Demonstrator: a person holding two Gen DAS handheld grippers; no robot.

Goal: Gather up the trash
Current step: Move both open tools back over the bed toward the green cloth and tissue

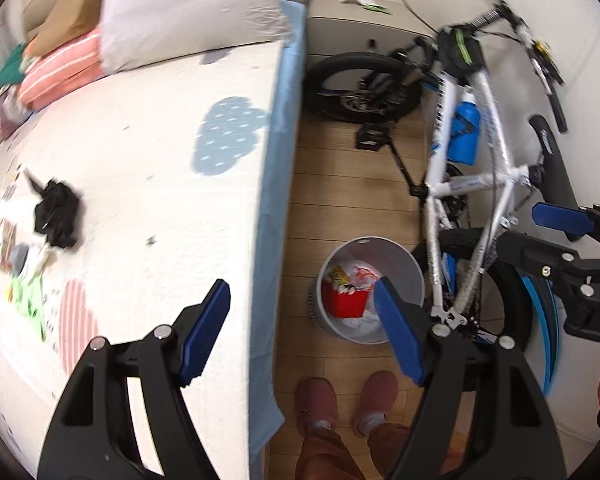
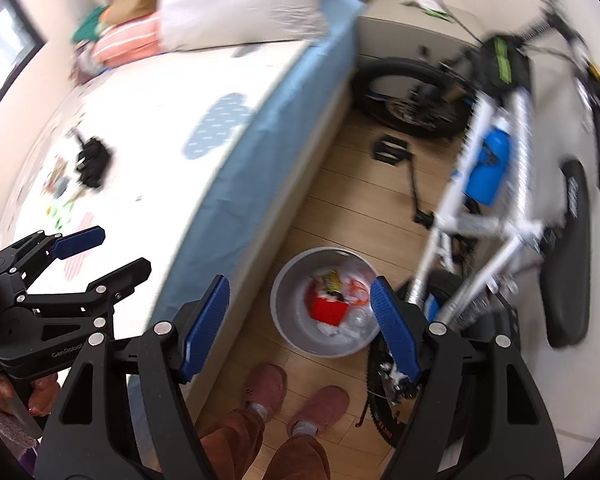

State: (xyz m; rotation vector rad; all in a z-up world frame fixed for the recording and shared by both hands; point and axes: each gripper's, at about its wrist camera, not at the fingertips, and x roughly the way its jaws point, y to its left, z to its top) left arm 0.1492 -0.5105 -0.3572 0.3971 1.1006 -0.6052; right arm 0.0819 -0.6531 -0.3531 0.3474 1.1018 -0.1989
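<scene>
Bedroom floor beside the bed [image 1: 148,152] holds the half-filled bin [image 1: 370,288] at lower centre, both left gripper [image 1: 302,328] and right gripper [image 2: 300,326] hovering spread and empty while trash [image 1: 24,264] waits mid-left on the bed.

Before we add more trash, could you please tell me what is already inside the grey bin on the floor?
The grey bin holds a red carton, a yellow wrapper and crumpled white paper. Whatever lies beneath them is covered.
</scene>
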